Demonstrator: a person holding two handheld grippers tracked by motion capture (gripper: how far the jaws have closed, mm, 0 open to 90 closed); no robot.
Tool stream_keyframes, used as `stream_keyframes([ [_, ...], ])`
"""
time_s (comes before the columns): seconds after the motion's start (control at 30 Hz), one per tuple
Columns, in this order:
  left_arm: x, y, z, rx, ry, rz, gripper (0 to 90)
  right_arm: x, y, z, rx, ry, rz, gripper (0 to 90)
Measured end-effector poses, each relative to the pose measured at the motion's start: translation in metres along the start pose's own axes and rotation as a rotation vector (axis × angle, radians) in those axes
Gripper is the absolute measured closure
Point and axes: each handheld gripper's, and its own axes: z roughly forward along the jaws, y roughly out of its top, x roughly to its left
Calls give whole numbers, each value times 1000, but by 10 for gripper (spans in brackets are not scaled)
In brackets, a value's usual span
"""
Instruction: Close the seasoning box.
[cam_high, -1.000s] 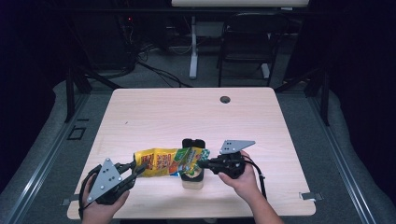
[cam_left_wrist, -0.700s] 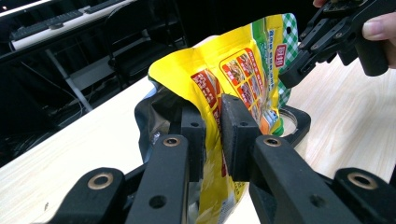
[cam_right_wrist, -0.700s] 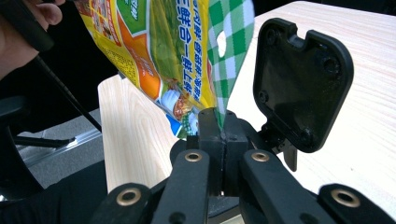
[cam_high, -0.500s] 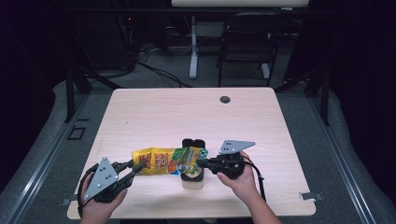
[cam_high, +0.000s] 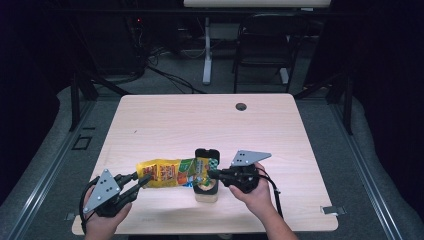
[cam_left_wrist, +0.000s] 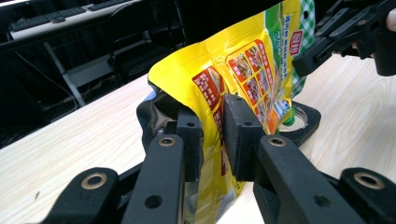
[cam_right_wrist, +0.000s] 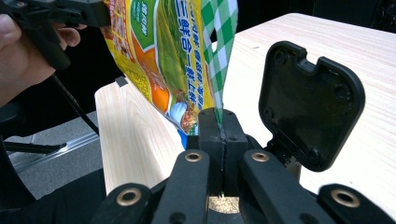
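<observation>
1. A yellow snack pouch (cam_high: 172, 172) is held above the near part of the wooden table (cam_high: 200, 125), stretched between two hand-held grippers. Its long axis runs roughly left to right across the table. The end with a green-and-white checked strip points toward the person's right.
2. The right gripper (cam_high: 216, 175) has its jaws pressed together on that checked strip; the right gripper view shows the strip pinched between the two black pads.
3. The left gripper (cam_high: 142, 179) is at the pouch's other end. Its jaws have just been opening. In the left gripper view the pouch (cam_left_wrist: 233, 84) passes between the pads, and a narrow gap shows beside the film; whether either pad touches it cannot be told.
4. Directly under the checked end stands a small container (cam_high: 206, 190) with a black hinged lid (cam_high: 207, 152) tipped open and upright at its far side. The right gripper view shows grainy tan contents low in the picture.
5. The container sits near the table's front edge, with both hands just behind that edge. The far half of the table is bare wood, with a round cable hole (cam_high: 241, 106) near the far edge.
6. The pouch hides most of the container's mouth. The printed text on the pouch is too small to read in the high view.
</observation>
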Motion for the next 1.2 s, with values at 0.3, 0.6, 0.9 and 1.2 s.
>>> stream_keyframes([
  [0.3,1,-7,2,5,-1,0,750,3,5,-2,-3,-15,-10,900],
  [0.6,1,-15,3,13,4,-16,735,4,6,-2,-10,-12,15,900],
  [0.9,3,-21,0,17,13,-36,716,6,10,2,-16,-3,31,900],
  [1.2,8,-28,1,29,1,-75,696,7,19,3,-30,11,31,900],
])
